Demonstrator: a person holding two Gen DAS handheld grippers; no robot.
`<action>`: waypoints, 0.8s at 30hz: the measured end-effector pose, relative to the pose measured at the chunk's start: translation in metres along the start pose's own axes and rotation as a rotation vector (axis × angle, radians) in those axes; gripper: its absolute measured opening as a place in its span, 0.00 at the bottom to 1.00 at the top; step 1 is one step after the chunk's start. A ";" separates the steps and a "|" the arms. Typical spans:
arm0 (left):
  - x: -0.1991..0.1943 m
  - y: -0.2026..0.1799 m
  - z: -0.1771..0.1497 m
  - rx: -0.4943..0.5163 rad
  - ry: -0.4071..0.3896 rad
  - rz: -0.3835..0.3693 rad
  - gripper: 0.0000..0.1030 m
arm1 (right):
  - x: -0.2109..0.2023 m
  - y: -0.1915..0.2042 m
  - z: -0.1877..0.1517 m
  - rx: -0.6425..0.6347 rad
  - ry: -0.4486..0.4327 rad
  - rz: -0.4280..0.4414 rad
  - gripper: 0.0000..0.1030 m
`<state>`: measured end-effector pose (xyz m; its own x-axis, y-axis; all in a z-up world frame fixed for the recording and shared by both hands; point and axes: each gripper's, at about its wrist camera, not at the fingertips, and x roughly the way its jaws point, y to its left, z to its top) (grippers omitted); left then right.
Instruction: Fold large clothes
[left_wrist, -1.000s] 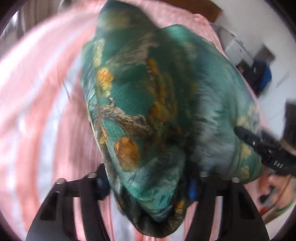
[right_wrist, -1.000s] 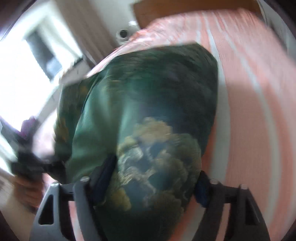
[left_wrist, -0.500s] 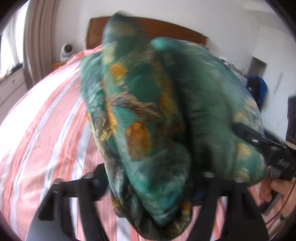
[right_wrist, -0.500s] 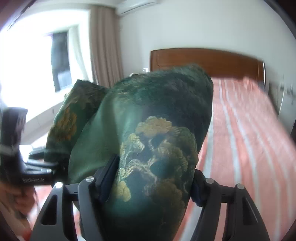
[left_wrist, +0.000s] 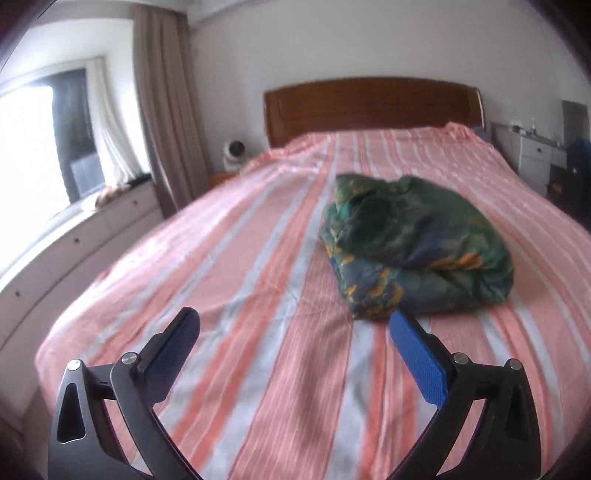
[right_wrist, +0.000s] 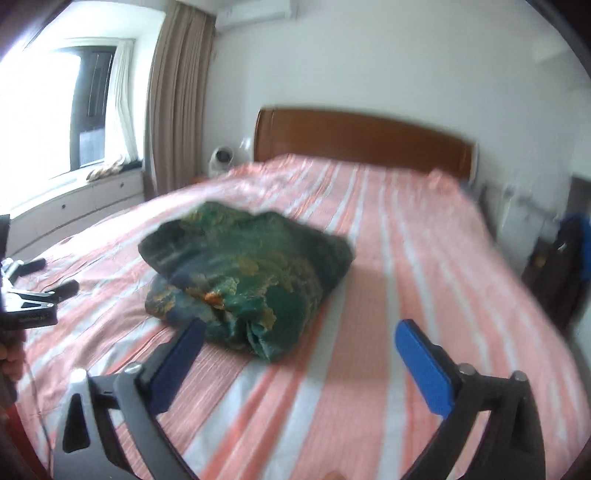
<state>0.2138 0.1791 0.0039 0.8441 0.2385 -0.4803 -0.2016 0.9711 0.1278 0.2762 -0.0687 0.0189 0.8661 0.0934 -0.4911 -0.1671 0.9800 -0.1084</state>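
A green garment with orange and gold print (left_wrist: 413, 243) lies in a folded bundle on the pink striped bed (left_wrist: 229, 258). It also shows in the right wrist view (right_wrist: 247, 269). My left gripper (left_wrist: 291, 325) is open and empty, held above the bed just short of the bundle's near left corner. My right gripper (right_wrist: 299, 336) is open and empty, just short of the bundle's near right side. The left gripper (right_wrist: 40, 277) also shows at the left edge of the right wrist view.
A wooden headboard (left_wrist: 373, 103) stands at the far end. A window ledge with drawers (left_wrist: 74, 236) runs along the left, with curtains (left_wrist: 166, 103). A white cabinet (left_wrist: 535, 155) and dark bags (right_wrist: 557, 266) stand at the right of the bed.
Both grippers held the green bundle up in front of the cameras; now they have let go and pulled back, open, and the bundle lies on the bed.
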 end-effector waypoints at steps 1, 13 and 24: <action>-0.009 -0.004 0.009 -0.019 -0.006 -0.002 1.00 | -0.016 0.004 -0.002 0.005 -0.013 -0.011 1.00; -0.083 -0.037 -0.001 -0.079 0.062 -0.079 1.00 | -0.087 -0.016 -0.030 0.136 0.036 0.070 1.00; -0.122 -0.054 -0.015 -0.027 0.113 -0.102 1.00 | -0.108 0.007 -0.044 0.103 0.189 0.018 1.00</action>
<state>0.1143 0.0977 0.0429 0.8000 0.1368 -0.5842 -0.1325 0.9899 0.0503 0.1606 -0.0794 0.0328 0.7580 0.0863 -0.6466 -0.1244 0.9921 -0.0134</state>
